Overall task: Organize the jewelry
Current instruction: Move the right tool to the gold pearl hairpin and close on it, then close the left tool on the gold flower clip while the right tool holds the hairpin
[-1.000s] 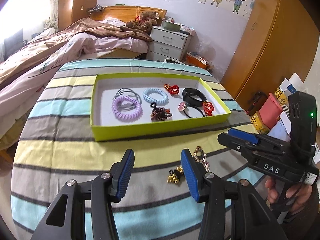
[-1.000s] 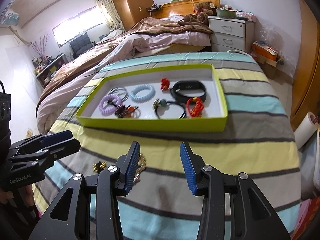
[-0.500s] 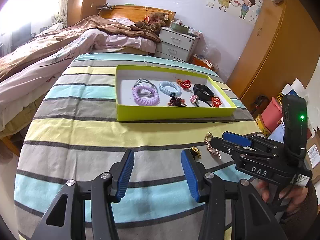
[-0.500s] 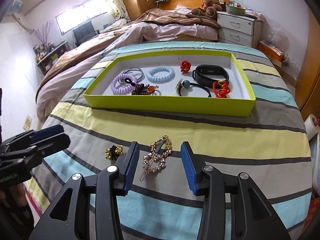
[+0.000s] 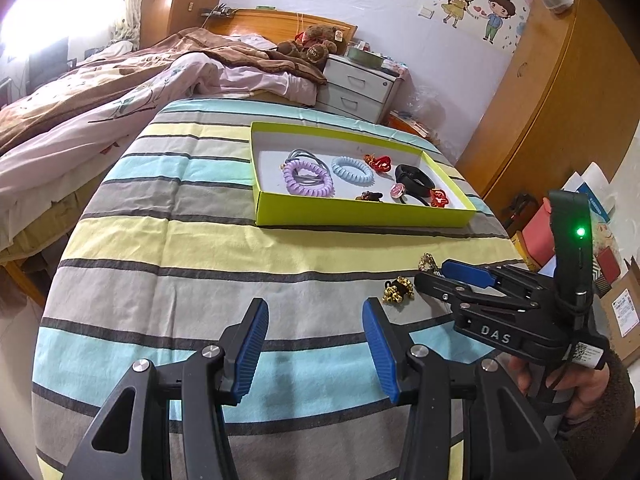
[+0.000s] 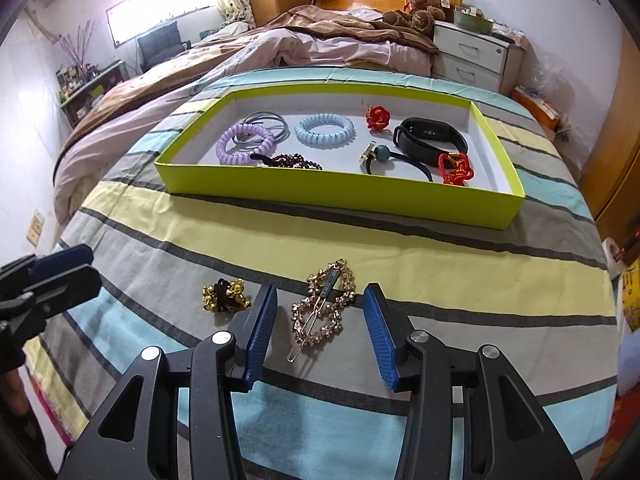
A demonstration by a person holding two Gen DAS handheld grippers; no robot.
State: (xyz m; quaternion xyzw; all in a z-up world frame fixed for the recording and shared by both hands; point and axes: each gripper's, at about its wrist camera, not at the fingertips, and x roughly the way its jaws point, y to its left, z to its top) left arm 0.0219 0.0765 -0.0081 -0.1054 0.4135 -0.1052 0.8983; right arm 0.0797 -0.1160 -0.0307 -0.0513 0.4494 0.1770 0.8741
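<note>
A lime-green tray [image 6: 344, 194] [image 5: 360, 216] on the striped table holds several hair ties, a black band and red knots. A rose-gold hair clip [image 6: 322, 310] lies flat on the cloth just in front of my right gripper [image 6: 320, 336], which is open with its fingers on either side of the clip's near half. A small gold-bell hair tie [image 6: 226, 300] [image 5: 396, 290] lies left of the clip. My left gripper [image 5: 312, 346] is open and empty over bare cloth, left of the bell tie.
A bed with pink and brown bedding [image 5: 120, 96] stands beyond the table on the left. A white nightstand [image 5: 356, 88] and a wooden wardrobe [image 5: 552, 92] are at the back right. Boxes and papers [image 5: 600, 240] lie past the table's right edge.
My right gripper has lowered and moved forward so the hair clip now sits between its fingers. My left gripper has pulled back and to the left, away from the tray.
</note>
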